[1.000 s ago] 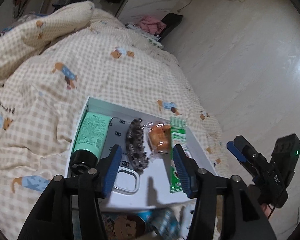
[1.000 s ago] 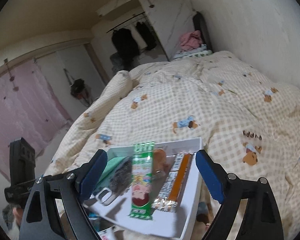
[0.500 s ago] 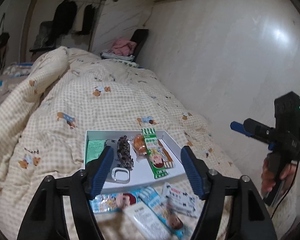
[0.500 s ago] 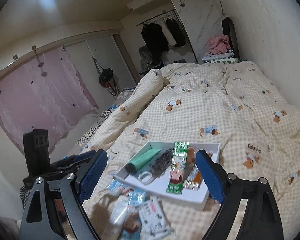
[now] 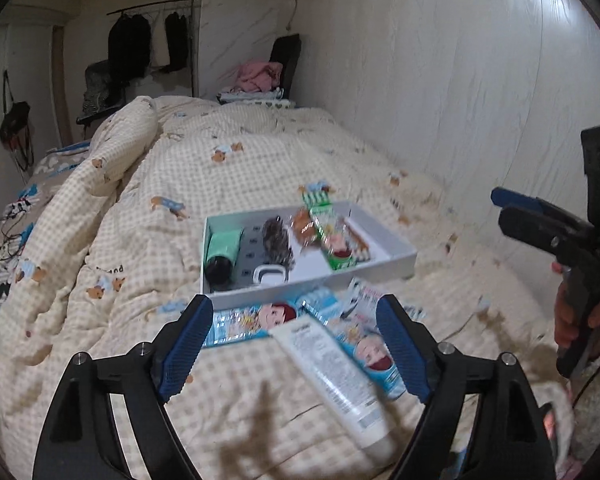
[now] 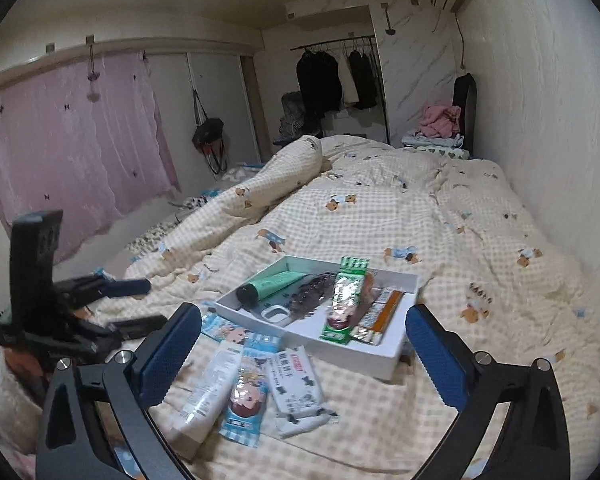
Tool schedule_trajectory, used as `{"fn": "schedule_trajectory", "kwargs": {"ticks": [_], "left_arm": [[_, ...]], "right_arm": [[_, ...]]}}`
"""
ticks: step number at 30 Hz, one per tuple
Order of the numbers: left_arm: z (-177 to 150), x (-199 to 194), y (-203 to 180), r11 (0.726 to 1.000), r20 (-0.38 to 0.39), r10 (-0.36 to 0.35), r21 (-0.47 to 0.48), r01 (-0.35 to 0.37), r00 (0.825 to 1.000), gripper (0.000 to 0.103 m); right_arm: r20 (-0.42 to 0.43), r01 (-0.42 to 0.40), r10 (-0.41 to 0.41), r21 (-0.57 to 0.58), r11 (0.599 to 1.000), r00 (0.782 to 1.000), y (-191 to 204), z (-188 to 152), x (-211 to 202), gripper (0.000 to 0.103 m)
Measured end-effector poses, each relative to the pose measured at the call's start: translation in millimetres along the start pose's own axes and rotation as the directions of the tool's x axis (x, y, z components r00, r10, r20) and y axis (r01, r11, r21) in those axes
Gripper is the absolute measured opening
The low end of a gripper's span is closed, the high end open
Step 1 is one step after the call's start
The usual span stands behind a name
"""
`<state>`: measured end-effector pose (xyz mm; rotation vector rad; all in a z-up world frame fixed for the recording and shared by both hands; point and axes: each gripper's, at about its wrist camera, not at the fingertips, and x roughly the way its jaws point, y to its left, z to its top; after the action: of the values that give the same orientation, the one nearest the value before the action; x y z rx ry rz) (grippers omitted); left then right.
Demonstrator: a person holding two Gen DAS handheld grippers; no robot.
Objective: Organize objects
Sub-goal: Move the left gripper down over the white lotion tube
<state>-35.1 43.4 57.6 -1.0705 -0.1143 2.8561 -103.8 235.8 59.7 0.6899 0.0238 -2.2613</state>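
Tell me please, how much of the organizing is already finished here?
Partly done. The white box already holds a green tube, a hair clip, a phone case and snack packets. Nothing is in hand: the left gripper and the right gripper are both open and empty. Left on the blanket: a white tube and several packets.

Both cams sit low over the foot end of the bed, looking up its length toward the clothes rack. The left wrist view looks from the left, angled toward the wall, with the right gripper [image 5: 540, 220] at its edge. The right wrist view mirrors that, and both share the white tray [image 5: 384, 268] [image 6: 380, 354] close ahead.
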Motion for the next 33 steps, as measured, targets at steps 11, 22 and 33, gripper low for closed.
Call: {"fn": "schedule_trajectory", "kwargs": {"ticks": [11, 22, 33], "left_arm": [[-34.4, 34.4, 4.4, 0.998, -0.072, -0.037, -0.058, 0.033, 0.997, 0.087], [-44.8, 45.3, 7.5, 0.994, -0.105, -0.082, -0.084, 0.073, 0.991, 0.087], [-44.5, 45.1, 9.0, 0.990, -0.105, -0.109, -0.098, 0.099, 0.988, 0.087]], "right_arm": [[-0.006, -0.006, 0.006, 0.059, 0.998, 1.000, -5.0, -25.4, 12.8, 0.103], [-0.069, 0.017, -0.015, 0.025, 1.000, 0.998, 3.2, -42.6, 32.9, 0.103], [-0.076, 0.018, -0.014, 0.048, 0.999, 0.997, -2.2, -44.1, 33.4, 0.103]]}}
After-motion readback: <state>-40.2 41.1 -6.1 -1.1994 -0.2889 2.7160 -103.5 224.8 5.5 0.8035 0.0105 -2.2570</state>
